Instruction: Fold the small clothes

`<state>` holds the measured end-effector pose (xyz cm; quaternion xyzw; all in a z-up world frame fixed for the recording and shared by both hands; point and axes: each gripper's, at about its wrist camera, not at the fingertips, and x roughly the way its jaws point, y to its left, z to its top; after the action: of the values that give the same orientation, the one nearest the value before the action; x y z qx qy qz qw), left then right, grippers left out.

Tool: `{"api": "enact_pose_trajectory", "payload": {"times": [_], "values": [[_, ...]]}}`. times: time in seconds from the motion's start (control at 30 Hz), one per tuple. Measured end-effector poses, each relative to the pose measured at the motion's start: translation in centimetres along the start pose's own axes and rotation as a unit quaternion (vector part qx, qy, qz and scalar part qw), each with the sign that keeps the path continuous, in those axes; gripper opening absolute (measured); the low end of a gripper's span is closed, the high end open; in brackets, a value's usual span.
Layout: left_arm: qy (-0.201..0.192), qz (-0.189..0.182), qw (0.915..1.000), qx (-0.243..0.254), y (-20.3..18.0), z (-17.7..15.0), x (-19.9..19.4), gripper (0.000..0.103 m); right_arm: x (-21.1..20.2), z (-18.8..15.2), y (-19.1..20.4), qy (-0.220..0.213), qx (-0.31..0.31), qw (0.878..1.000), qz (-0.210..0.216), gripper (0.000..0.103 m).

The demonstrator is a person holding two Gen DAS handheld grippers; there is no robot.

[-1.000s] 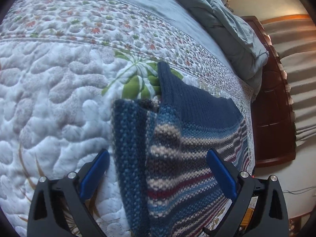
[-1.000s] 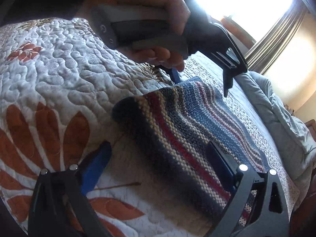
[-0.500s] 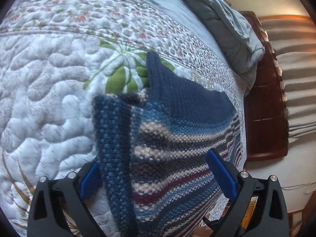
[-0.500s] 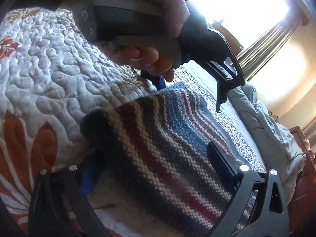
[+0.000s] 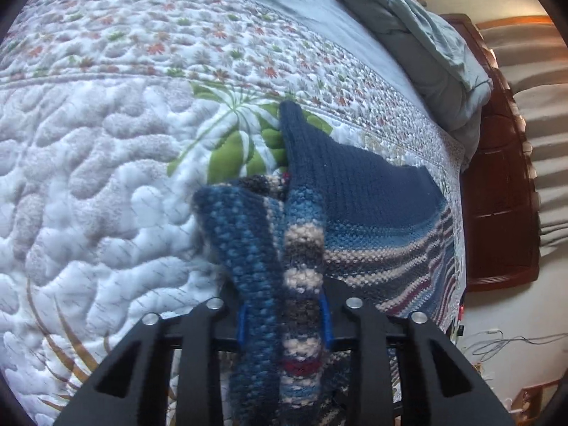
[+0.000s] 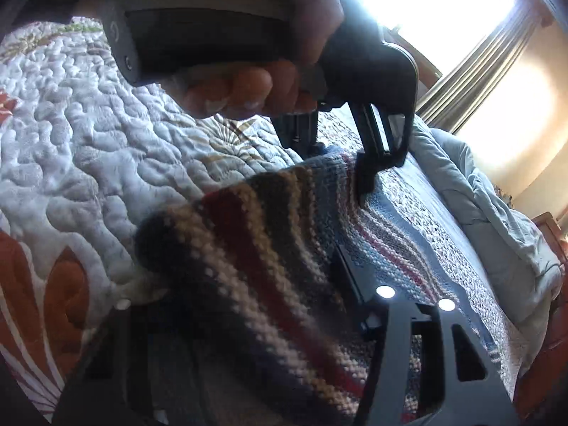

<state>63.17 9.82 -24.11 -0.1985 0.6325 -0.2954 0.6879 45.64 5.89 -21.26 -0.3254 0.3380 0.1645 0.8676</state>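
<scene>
**Two grippers pinch a striped knit on the bed**

A small striped sweater (image 5: pixel 355 213) lies on a quilt (image 5: pixel 88 177) on a bed. It has blue, cream, grey and dark red stripes and a plain dark blue part on top.

The left gripper (image 5: pixel 284 323) has just been closing. Its blue pads (image 5: pixel 241 325) now squeeze a bunched fold of the sweater between them. In the right wrist view a hand (image 6: pixel 248 53) holds this gripper from above, and its fingers press into the far edge of the knit.

The right gripper (image 6: pixel 248 305) has just been closing too. Its jaws sit close on a thick fold of the sweater, and the knit fills the gap between them. The left finger is mostly hidden under the wool, so its pad cannot be seen.

No writing or labels can be read anywhere.

A grey-blue blanket (image 5: pixel 426 35) is heaped at the far end of the bed. Dark wood (image 5: pixel 504 195) stands beside it. A window (image 6: pixel 443 0) is too bright to see through. The near knit looks blurry.
</scene>
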Motion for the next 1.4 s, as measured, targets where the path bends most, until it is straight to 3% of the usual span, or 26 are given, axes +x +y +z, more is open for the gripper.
{"api": "enact_pose_trajectory", "payload": {"times": [0.13, 0.23, 0.5, 0.8, 1.4], "values": [[-0.006, 0.027, 0.9996, 0.001, -1.3, 0.0, -0.5, 0.025, -1.5, 0.3, 0.5, -0.013, 0.020, 1.000, 0.010, 0.028], [-0.010, 0.051, 0.9986, 0.002, -2.8, 0.2, -1.3, 0.024, -2.9, 0.6, -0.2, -0.022, 0.043, 0.999, 0.020, 0.022], [-0.017, 0.110, 0.9937, 0.016, -8.6, 0.9, -3.7, 0.023, -7.1, 0.8, -5.0, -0.043, 0.106, 0.993, 0.037, 0.020], [-0.034, 0.144, 0.9880, 0.045, -16.5, 1.2, -5.0, 0.021, -11.9, -0.7, -11.9, -0.062, 0.158, 0.985, 0.023, 0.016], [-0.055, 0.218, 0.9703, 0.090, -26.4, 1.7, -4.5, 0.021, -14.7, -3.6, -18.5, -0.101, 0.252, 0.961, 0.046, 0.012]]}}
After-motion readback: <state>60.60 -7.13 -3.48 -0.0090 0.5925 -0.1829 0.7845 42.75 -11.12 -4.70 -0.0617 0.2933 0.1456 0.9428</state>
